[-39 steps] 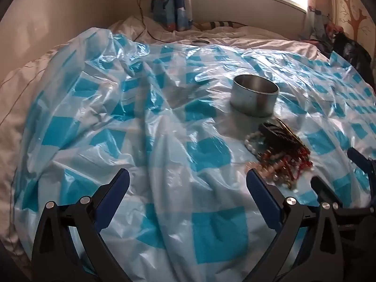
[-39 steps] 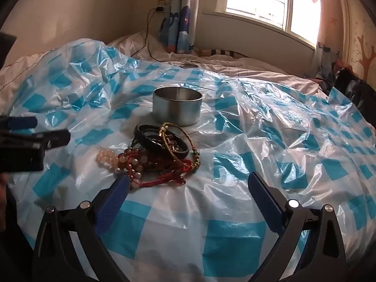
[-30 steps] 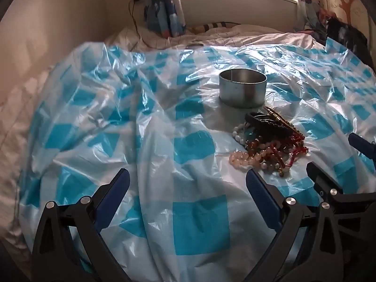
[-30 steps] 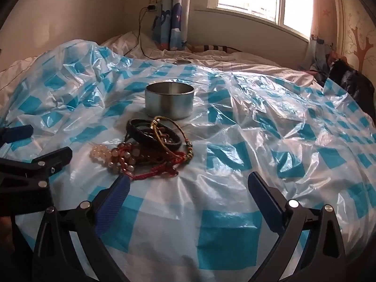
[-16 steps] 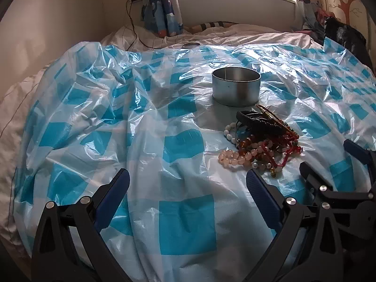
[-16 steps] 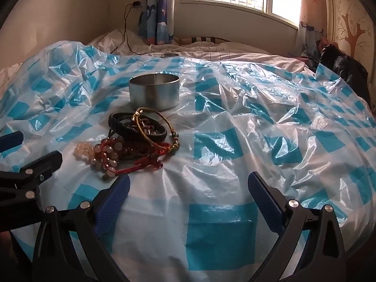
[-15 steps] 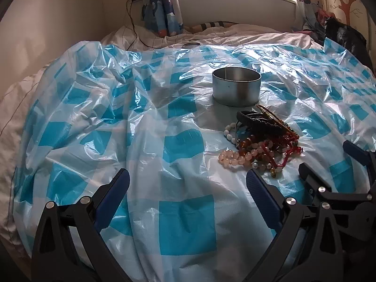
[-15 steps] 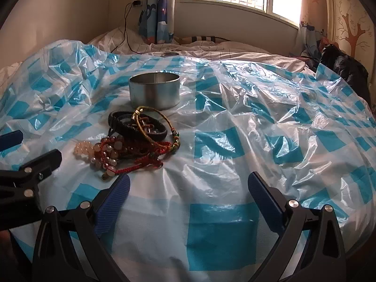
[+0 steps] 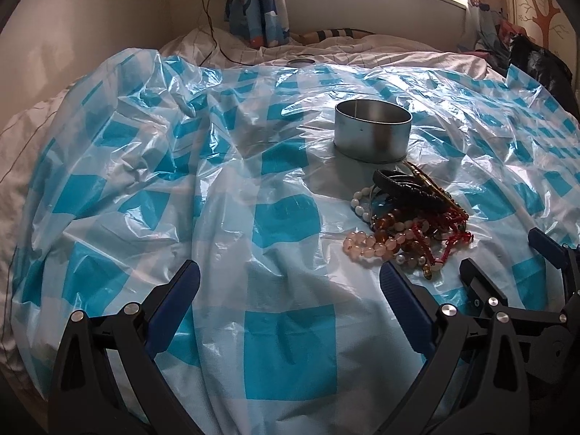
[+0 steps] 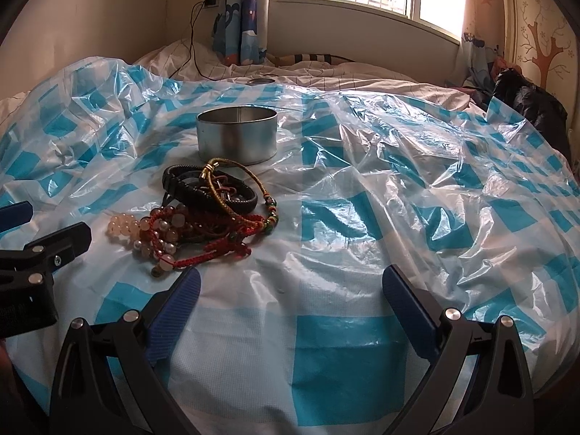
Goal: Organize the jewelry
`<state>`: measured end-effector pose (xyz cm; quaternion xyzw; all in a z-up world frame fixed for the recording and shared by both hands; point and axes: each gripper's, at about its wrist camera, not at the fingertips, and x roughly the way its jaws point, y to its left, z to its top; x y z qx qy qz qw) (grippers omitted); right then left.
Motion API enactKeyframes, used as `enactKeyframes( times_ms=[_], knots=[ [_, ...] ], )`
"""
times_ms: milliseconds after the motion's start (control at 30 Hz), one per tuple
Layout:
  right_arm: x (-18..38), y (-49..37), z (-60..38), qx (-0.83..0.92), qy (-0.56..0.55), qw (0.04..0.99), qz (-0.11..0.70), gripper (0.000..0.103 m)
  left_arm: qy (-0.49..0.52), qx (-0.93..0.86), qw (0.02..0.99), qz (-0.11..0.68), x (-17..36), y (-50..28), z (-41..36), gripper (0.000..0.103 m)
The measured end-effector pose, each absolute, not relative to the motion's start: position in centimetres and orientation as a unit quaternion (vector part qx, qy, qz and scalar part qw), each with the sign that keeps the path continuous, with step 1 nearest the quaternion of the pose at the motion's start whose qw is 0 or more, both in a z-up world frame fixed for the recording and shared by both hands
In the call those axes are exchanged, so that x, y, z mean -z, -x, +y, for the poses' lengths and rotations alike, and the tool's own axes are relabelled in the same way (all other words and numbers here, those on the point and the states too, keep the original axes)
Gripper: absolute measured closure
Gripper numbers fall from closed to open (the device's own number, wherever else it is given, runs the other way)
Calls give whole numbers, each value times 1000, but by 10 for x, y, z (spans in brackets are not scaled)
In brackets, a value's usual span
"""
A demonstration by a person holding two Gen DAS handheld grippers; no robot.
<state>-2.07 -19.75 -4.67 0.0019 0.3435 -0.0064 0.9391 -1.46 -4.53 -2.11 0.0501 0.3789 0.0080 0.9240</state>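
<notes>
A tangled pile of bracelets [image 9: 406,217] [image 10: 203,214] lies on the blue-and-white checked plastic sheet: a black braided band [image 10: 208,188], a gold cord bracelet [image 10: 239,195], red cord and pink, amber and white beads. Just behind it stands a round metal tin [image 9: 372,129] [image 10: 237,139], open at the top. My left gripper [image 9: 290,286] is open and empty, with the pile ahead to its right. My right gripper [image 10: 290,286] is open and empty too, the pile ahead to its left. Each gripper shows at the edge of the other's view.
The plastic sheet [image 10: 398,199] covers a bed and is crumpled, with raised folds at the left. A small round lid [image 10: 260,81] lies beyond the sheet on the bedding. A cable hangs from a wall plug; a black bag [image 10: 525,105] sits at the far right.
Both grippers have drawn a little closer to the pile and tin, which look larger now. Nothing on the sheet has moved and both grippers stay open.
</notes>
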Motion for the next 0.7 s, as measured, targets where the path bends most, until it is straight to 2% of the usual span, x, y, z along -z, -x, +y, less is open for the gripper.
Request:
enactKeyframes(
  times_ms=[700],
  knots=[
    [48,20,-197,6,-2,939,344,6,-52,-7,921,385,25,9,-51,8]
  ],
)
